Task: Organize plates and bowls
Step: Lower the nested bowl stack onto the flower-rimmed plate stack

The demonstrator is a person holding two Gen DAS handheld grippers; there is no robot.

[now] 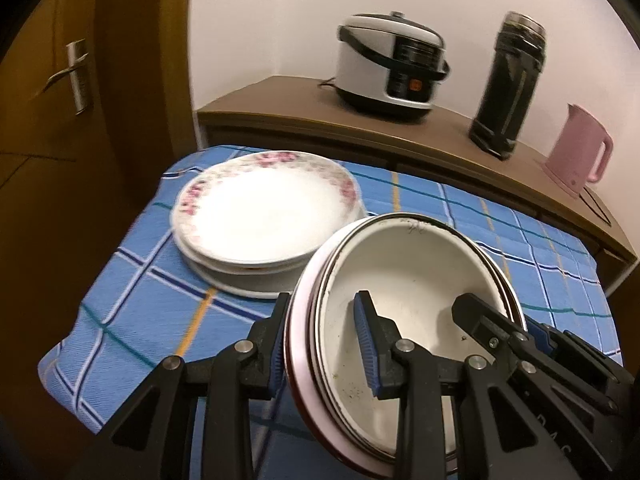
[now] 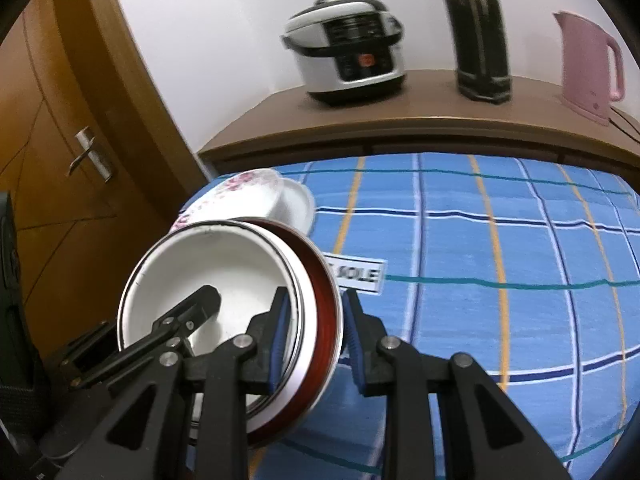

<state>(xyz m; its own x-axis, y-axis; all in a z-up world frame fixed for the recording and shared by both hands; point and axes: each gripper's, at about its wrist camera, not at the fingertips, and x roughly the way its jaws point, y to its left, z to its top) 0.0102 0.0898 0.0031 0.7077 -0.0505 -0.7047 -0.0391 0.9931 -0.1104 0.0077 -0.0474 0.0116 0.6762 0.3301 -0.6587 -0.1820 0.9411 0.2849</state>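
Note:
A nested stack of bowls (image 1: 408,280), white inside with metal rims and a red-brown outer bowl, hangs over the blue checked tablecloth (image 1: 152,292). My left gripper (image 1: 322,300) is shut on the stack's left rim, one pad inside and one outside. On the opposite rim of the bowl stack (image 2: 224,264) my right gripper (image 2: 316,294) is shut the same way. Each gripper shows in the other's view: the right gripper (image 1: 500,316) and a left finger (image 2: 200,304). Behind sits a pile of floral-edged plates (image 1: 264,212), also seen as the plate pile (image 2: 260,196).
A wooden sideboard (image 1: 280,100) behind the table carries a rice cooker (image 1: 392,60), a black flask (image 1: 508,84) and a pink kettle (image 1: 576,152). A wooden door with a handle (image 1: 76,76) stands at the left. A white label (image 2: 356,274) lies on the cloth.

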